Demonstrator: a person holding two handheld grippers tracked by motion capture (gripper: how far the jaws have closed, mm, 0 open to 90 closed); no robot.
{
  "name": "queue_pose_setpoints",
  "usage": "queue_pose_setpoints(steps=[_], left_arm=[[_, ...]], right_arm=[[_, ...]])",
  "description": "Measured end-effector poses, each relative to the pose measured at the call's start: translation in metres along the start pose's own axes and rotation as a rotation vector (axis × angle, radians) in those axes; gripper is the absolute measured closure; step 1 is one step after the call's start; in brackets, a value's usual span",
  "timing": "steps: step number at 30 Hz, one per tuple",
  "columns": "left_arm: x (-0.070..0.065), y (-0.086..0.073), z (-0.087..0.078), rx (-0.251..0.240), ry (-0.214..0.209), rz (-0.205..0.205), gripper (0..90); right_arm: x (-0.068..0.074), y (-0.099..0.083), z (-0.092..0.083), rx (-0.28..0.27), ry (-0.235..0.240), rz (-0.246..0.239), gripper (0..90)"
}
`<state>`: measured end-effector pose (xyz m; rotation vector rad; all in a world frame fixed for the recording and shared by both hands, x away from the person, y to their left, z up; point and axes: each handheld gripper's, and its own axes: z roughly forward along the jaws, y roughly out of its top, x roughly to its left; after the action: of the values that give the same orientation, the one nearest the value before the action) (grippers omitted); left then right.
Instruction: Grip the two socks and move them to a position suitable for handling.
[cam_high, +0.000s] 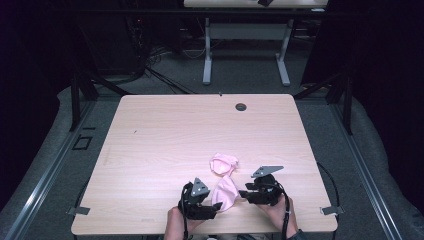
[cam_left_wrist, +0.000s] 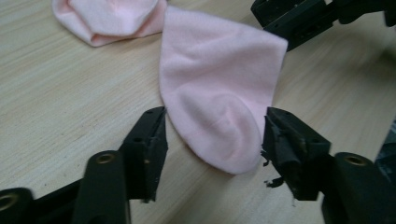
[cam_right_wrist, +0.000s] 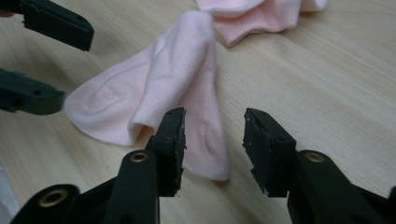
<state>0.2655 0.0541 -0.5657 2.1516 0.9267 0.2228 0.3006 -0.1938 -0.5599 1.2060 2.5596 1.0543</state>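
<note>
A flat pink sock (cam_high: 225, 194) lies near the table's front edge, and a second, crumpled pink sock (cam_high: 223, 163) touches its far end. My left gripper (cam_high: 216, 206) is at the flat sock's left side. In the left gripper view the sock's rounded end (cam_left_wrist: 219, 116) lies between the parted jaws of that gripper (cam_left_wrist: 212, 135), which do not press it. My right gripper (cam_high: 243, 194) is at the sock's right side. In the right gripper view its jaws (cam_right_wrist: 214, 135) stand apart over the sock's open corner (cam_right_wrist: 205, 154), without pinching it.
The light wooden table (cam_high: 165, 130) has a small round cable hole (cam_high: 241, 106) near its far edge. Another table's legs (cam_high: 245, 50) stand on the grey floor beyond. The person's hands come in at the front edge.
</note>
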Motion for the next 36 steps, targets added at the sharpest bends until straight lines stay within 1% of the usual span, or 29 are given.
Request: queue_pose_setpoints(steps=[1,2,3,4,5,6,8,9,11,12,14,15,18,19,23,25,26,27,28,29,30,32,33,34,35,36], left_arm=[[0.0,0.0,0.001,0.013,-0.007,0.002,44.8],[-0.002,0.0,0.003,0.017,-0.008,0.001,45.2],[-0.003,0.0,0.004,0.021,0.008,0.018,48.0],[-0.004,0.0,0.004,0.03,0.008,0.026,51.9],[-0.006,0.0,0.006,0.033,0.013,0.041,53.9],[-0.006,0.0,0.006,0.043,0.01,0.048,57.5],[-0.006,-0.001,0.009,0.064,0.01,0.056,60.4],[-0.006,-0.002,0.01,0.069,0.01,0.061,62.4],[-0.007,-0.002,0.01,0.078,0.015,0.069,65.6],[-0.007,-0.002,0.01,0.079,0.022,0.076,66.9],[-0.008,-0.002,0.01,0.081,0.024,0.086,70.5],[-0.008,-0.002,0.01,0.084,0.032,0.1,73.5],[-0.01,-0.002,0.011,0.08,0.026,0.109,80.5],[-0.01,-0.002,0.011,0.079,0.029,0.123,82.2],[-0.011,-0.003,0.012,0.068,0.036,0.137,85.7],[-0.009,-0.004,0.011,0.062,0.027,0.135,86.4],[-0.008,-0.004,0.01,0.06,0.027,0.135,86.6],[-0.007,-0.004,0.01,0.055,0.025,0.132,86.7],[-0.005,-0.003,0.008,0.052,0.013,0.124,86.7],[-0.004,-0.003,0.007,0.043,0.013,0.117,86.7],[-0.002,-0.002,0.005,0.04,0.01,0.118,86.7],[0.002,0.0,0.0,0.022,-0.014,0.097,86.7],[0.002,0.0,0.0,0.022,-0.014,0.097,86.7],[0.004,0.003,-0.005,0.012,-0.025,0.094,86.8],[0.006,0.005,-0.007,0.005,-0.04,0.085,86.7],[0.007,0.007,-0.009,-0.004,-0.044,0.084,86.8]], right_arm=[[0.001,0.0,0.002,0.006,0.002,-0.006,60.8],[0.002,0.0,0.003,0.014,-0.003,-0.013,61.5],[0.002,0.0,0.004,0.017,0.0,-0.016,63.5],[0.003,0.0,0.005,0.023,-0.007,-0.022,64.7],[0.003,0.0,0.005,0.028,-0.006,-0.022,66.1],[0.003,-0.001,0.006,0.025,-0.008,-0.024,68.1],[0.004,-0.001,0.007,0.033,-0.005,-0.019,70.4],[0.003,-0.001,0.007,0.041,-0.013,-0.027,71.6],[0.005,-0.002,0.009,0.038,-0.014,-0.024,73.6],[0.005,-0.002,0.009,0.043,-0.014,-0.027,74.3],[0.005,-0.002,0.01,0.041,-0.011,-0.029,75.9],[0.005,-0.002,0.01,0.041,-0.008,-0.028,76.7],[0.005,-0.003,0.01,0.039,-0.008,-0.027,79.7],[0.004,-0.003,0.01,0.036,-0.008,-0.027,80.5],[0.003,-0.005,0.009,0.02,-0.008,-0.015,83.6],[0.003,-0.005,0.008,0.013,-0.02,-0.01,84.3],[0.003,-0.005,0.008,0.009,-0.014,-0.006,84.5],[0.002,-0.005,0.006,0.007,-0.023,-0.009,84.6],[0.002,-0.005,0.005,0.001,-0.027,-0.005,84.7],[0.001,-0.004,0.003,-0.012,-0.026,-0.005,84.8],[0.001,-0.004,0.0,-0.019,-0.038,-0.007,84.9],[0.0,-0.001,-0.008,-0.028,-0.058,-0.013,84.9],[0.0,0.001,-0.013,-0.044,-0.077,-0.022,84.9],[-0.001,0.003,-0.018,-0.051,-0.095,-0.033,84.9],[-0.001,0.004,-0.021,-0.046,-0.103,-0.036,84.9],[-0.001,0.005,-0.025,-0.054,-0.119,-0.043,84.9]])
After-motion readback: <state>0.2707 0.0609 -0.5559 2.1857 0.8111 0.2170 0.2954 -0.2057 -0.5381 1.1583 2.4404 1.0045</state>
